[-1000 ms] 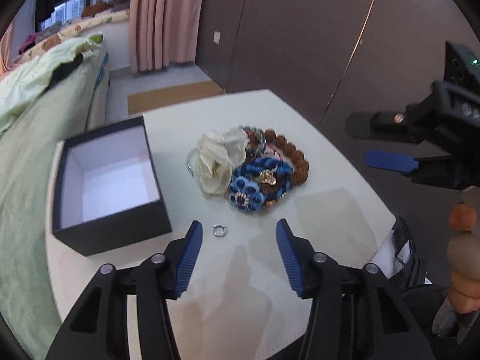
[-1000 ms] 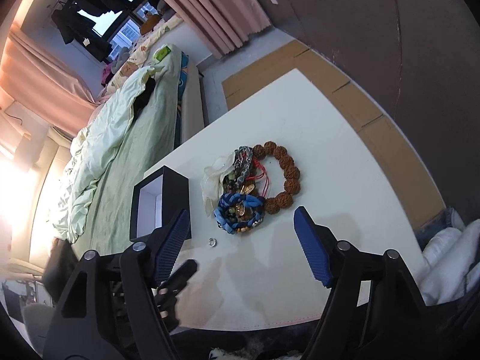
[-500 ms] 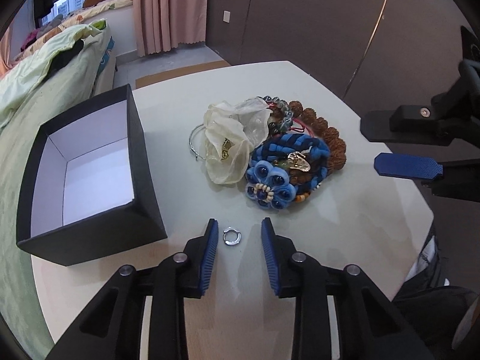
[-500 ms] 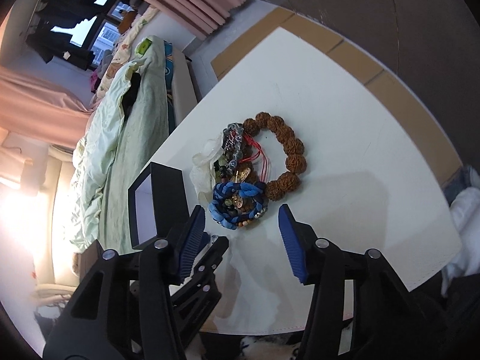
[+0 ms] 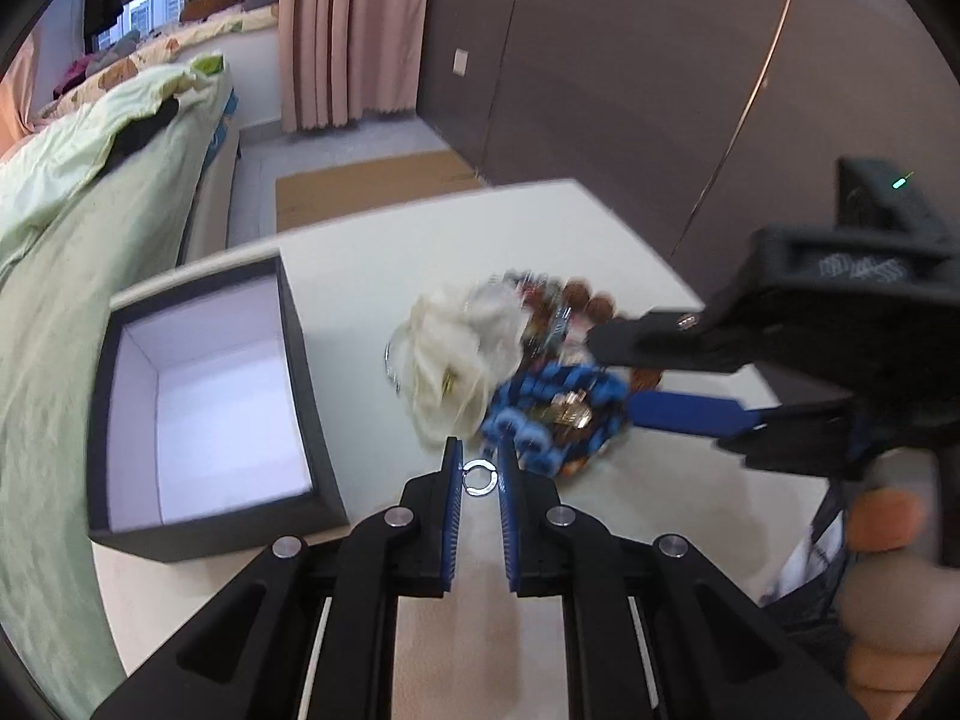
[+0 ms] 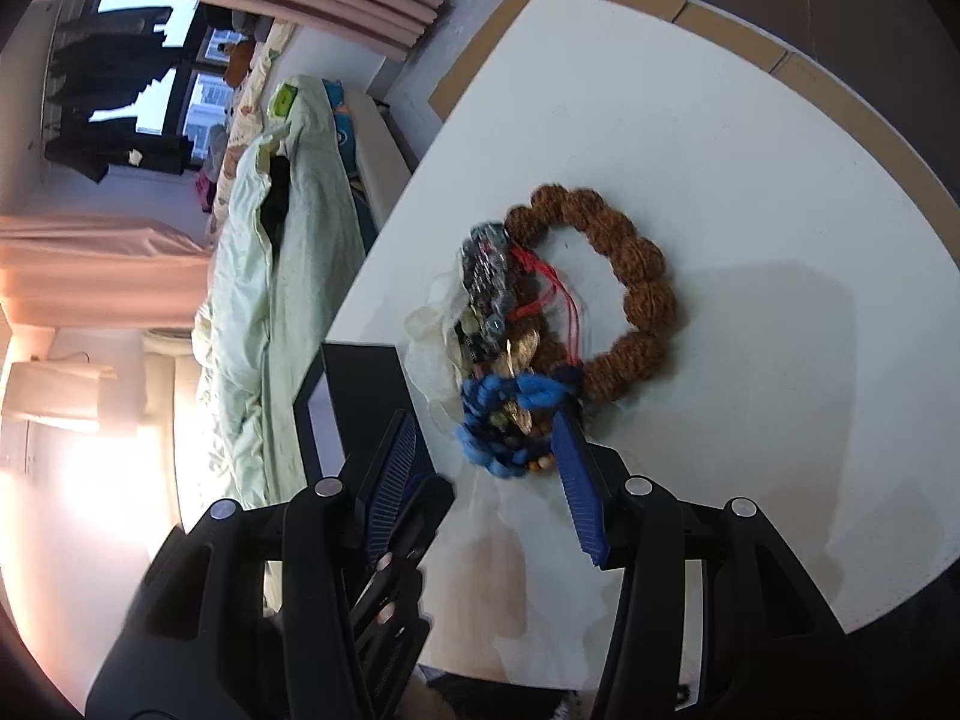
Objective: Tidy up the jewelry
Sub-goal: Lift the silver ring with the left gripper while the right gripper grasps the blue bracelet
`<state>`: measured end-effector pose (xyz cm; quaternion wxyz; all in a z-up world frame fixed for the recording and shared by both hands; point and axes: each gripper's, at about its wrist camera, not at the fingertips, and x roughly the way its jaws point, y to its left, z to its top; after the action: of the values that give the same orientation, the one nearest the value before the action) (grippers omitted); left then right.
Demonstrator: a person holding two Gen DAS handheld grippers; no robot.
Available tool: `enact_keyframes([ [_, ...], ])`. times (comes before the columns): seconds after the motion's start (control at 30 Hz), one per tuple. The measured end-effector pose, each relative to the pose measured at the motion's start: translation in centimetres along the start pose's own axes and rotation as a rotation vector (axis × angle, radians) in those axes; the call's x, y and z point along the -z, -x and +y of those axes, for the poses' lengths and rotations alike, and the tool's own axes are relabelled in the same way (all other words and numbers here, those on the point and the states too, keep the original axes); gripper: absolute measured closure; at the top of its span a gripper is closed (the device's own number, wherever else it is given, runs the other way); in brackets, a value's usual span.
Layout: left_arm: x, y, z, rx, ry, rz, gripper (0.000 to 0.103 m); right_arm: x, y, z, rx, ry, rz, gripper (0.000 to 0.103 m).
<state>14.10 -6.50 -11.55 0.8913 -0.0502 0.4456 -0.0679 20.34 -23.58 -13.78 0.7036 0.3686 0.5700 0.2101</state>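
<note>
White table beside bed with green duvet; pink curtains, dark wall. One open black box. One jewelry heap, blurred, perhaps five pieces. Left gripper pinching one silver ring. Right gripper spread over blue bracelet.

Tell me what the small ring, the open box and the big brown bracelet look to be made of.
Small ring: likely metal, silvery with a bright glint.
Open box: probably rigid card, matte black outside, plain white lining.
Brown bracelet: rough, knobbly beads, perhaps seed or carved wood; dull, no shine.
</note>
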Motion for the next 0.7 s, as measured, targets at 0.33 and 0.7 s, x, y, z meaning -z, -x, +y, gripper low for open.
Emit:
enact_keyframes([
  [0.33, -1.9, 4.0, 1.3, 0.009, 0.043, -0.102, 0.093, -0.1, -1.1, -0.6, 0.031, -0.073, -0.020, 0.054],
  [0.7, -1.3, 7.4, 2.6, -0.002, 0.072, -0.163, 0.093, -0.5, -1.9, 0.8, 0.095, -0.075, -0.079, 0.055],
])
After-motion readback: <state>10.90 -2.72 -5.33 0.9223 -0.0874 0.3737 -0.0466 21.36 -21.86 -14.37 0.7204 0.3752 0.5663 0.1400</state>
